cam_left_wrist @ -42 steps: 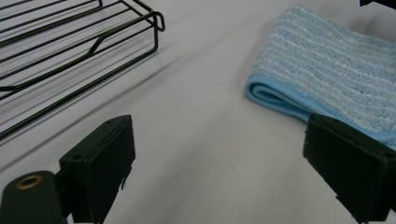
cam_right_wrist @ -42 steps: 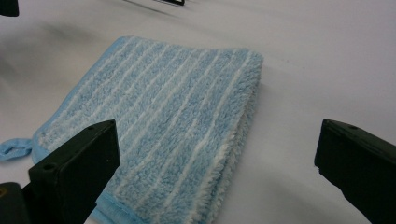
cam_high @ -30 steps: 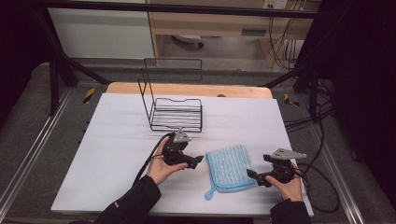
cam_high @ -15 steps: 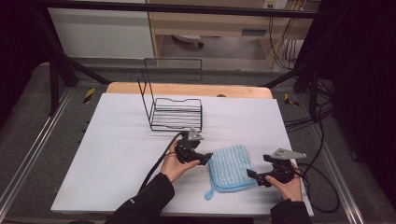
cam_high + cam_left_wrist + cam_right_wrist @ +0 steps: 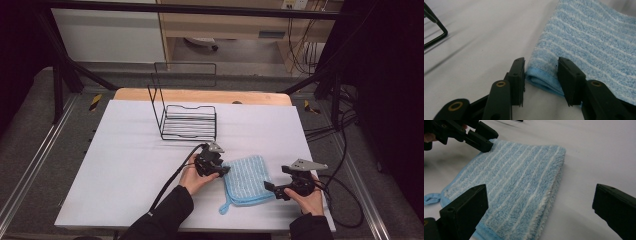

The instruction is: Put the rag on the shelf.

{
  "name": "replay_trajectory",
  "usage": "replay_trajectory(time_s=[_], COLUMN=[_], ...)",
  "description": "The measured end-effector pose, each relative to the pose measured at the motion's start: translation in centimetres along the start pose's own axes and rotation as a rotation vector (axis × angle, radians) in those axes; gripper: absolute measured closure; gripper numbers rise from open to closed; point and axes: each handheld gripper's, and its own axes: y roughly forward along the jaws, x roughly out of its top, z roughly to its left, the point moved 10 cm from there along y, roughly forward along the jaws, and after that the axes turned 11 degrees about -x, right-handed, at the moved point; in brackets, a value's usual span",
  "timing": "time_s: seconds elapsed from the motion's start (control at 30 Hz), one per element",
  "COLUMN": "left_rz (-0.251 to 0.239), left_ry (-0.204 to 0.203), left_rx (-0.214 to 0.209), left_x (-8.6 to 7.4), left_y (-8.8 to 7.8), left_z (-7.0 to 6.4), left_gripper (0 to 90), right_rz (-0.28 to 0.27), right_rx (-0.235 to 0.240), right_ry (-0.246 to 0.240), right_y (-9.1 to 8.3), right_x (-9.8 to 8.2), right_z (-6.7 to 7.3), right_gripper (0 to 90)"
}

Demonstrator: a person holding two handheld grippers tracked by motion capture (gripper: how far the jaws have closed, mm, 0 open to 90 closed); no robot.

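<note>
Straddling the folded blue towel (image 5: pixel 246 179) low and right of centre in the high view.
Left gripper view: your left gripper (image 5: pixel 541 72), spread, may pinch one layer only. Right gripper view: your right gripper (image 5: pixel 539 207), spread wide, may shove it.

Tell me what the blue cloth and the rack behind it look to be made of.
The blue cloth: soft terry, likely microfibre or cotton, going by its fuzzy looped pile, white stripes and stitched blue edging. The rack: thin black wire, probably coated metal, going by its slim rigid rods and smooth dark finish.
</note>
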Motion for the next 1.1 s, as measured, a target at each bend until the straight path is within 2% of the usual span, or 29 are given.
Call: replay_trajectory(time_s=[0.3, 0.37, 0.4, 0.43, 0.47, 0.53, 0.7, 0.87, 1.1], left_rz=[0.022, 0.027, 0.027, 0.024, 0.024, 0.026, 0.035, 0.014, 0.016], left_ry=[0.002, 0.005, 0.006, 0.006, 0.003, 0.002, 0.011, 0.005, 0.005], left_rx=[-0.007, -0.002, -0.001, 0.0, 0.0, 0.001, 0.009, 0.007, 0.04], left_x=[-0.2, -0.2, -0.2, -0.1, -0.1, -0.1, -0.1, -0.1, -1.1], left_y=[0.5, 0.4, 0.3, 0.3, 0.3, 0.2, -0.3, -1.3, -3.0], left_z=[-0.1, -0.1, -0.1, -0.2, -0.2, -0.3, -0.7, -0.9, -0.7], left_gripper=[63.8, 67.2, 71.9, 71.9, 76.5, 78.9, 80.5, 81.0, 81.1], right_rz=[0.001, 0.001, -0.001, -0.001, 0.002, 0.001, 0.0, 0.0, 0.001], right_rx=[0.002, 0.0, 0.001, 0.001, 0.001, 0.0, 0.001, 0.001, -0.001], right_ry=[0.002, 0.003, 0.002, 0.002, 0.004, 0.002, -0.001, 0.0, -0.002], right_y=[0.0, 0.0, 0.0, 0.0, 0.0, 0.0, 0.0, 0.0, 0.0], right_x=[0.0, 0.0, 0.0, 0.0, 0.0, 0.0, 0.0, 0.0, 0.0], right_z=[0.0, 0.0, 0.0, 0.0, 0.0, 0.0, 0.1, 0.1, 0.1], right_gripper=[0.8, 0.8, 0.8, 0.8, 0.8, 0.9, 0.9, 0.9, 1.0])
